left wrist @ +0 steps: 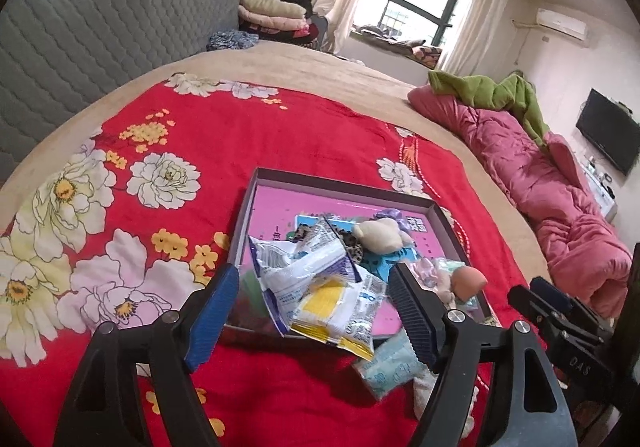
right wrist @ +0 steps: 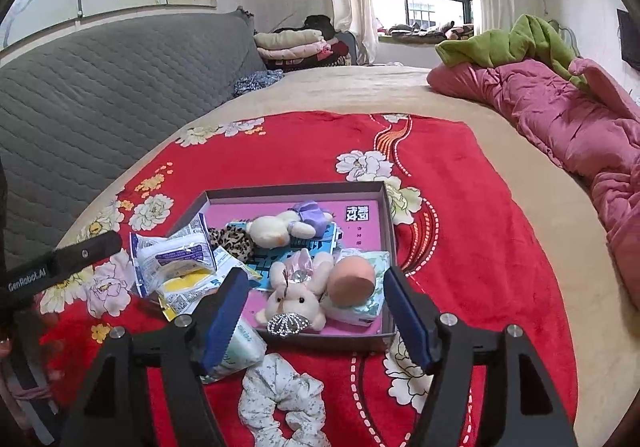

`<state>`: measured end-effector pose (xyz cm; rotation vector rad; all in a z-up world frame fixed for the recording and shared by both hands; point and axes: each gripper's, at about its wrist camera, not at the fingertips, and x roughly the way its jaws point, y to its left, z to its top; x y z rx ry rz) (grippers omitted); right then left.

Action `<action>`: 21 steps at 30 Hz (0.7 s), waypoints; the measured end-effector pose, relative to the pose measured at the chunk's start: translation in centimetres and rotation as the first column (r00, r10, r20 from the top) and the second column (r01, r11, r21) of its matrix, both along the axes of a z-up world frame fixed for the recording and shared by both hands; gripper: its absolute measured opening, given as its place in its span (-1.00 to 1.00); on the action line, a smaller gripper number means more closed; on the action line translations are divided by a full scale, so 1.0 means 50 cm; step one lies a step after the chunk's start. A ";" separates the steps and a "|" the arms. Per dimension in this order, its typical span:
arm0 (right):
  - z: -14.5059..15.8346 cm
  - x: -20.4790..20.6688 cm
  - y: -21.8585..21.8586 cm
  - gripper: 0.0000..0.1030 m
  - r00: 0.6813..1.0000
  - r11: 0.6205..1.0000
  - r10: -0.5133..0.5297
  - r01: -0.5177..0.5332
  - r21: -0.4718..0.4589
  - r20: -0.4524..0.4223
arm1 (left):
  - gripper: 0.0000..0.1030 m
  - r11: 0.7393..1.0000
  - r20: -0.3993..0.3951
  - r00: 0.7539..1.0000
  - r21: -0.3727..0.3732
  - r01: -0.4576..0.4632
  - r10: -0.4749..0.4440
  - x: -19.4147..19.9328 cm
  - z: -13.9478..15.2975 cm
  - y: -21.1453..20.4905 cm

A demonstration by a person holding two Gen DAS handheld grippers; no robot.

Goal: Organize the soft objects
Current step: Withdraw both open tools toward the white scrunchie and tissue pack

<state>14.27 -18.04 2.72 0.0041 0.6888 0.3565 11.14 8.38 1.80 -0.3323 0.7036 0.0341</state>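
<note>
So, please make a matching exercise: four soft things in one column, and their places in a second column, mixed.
Things:
1. scrunchie
2. sponge
3. bunny
4. packets

Places:
a. in the box, at its near right corner, on a tissue pack
b. on the blanket, outside the box, in front of it
c. hanging over the box's left edge
d. in the box, at the near wall, left of the sponge

Pairs: 1-b, 2-a, 3-d, 4-c

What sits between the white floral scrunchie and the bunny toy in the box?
In the right wrist view, the box's near wall separates the floral scrunchie from the bunny toy.
</note>
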 end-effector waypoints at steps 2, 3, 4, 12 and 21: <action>0.005 -0.003 -0.003 0.36 1.000 1.000 0.000 0.000 0.003 0.002 | 0.52 1.000 0.000 1.000 -0.004 0.011 -0.011 -0.006 0.004 -0.005; 0.007 -0.006 -0.004 0.36 1.000 1.000 0.000 0.000 0.004 0.004 | 0.52 1.000 0.004 1.000 -0.006 0.016 -0.016 -0.010 0.008 -0.008; 0.009 -0.008 -0.006 0.36 1.000 1.000 0.001 -0.001 0.006 0.004 | 0.52 1.000 0.007 1.000 -0.006 0.017 -0.017 -0.013 0.010 -0.010; 0.022 -0.036 -0.019 0.44 1.000 1.000 -0.005 0.005 -0.006 0.014 | 0.52 0.999 0.008 0.999 0.002 0.037 -0.037 -0.034 0.027 -0.025; 0.012 -0.079 -0.027 0.44 1.000 1.000 0.023 -0.023 -0.017 -0.018 | 0.52 0.998 0.011 0.998 0.010 0.065 -0.065 -0.066 0.037 -0.038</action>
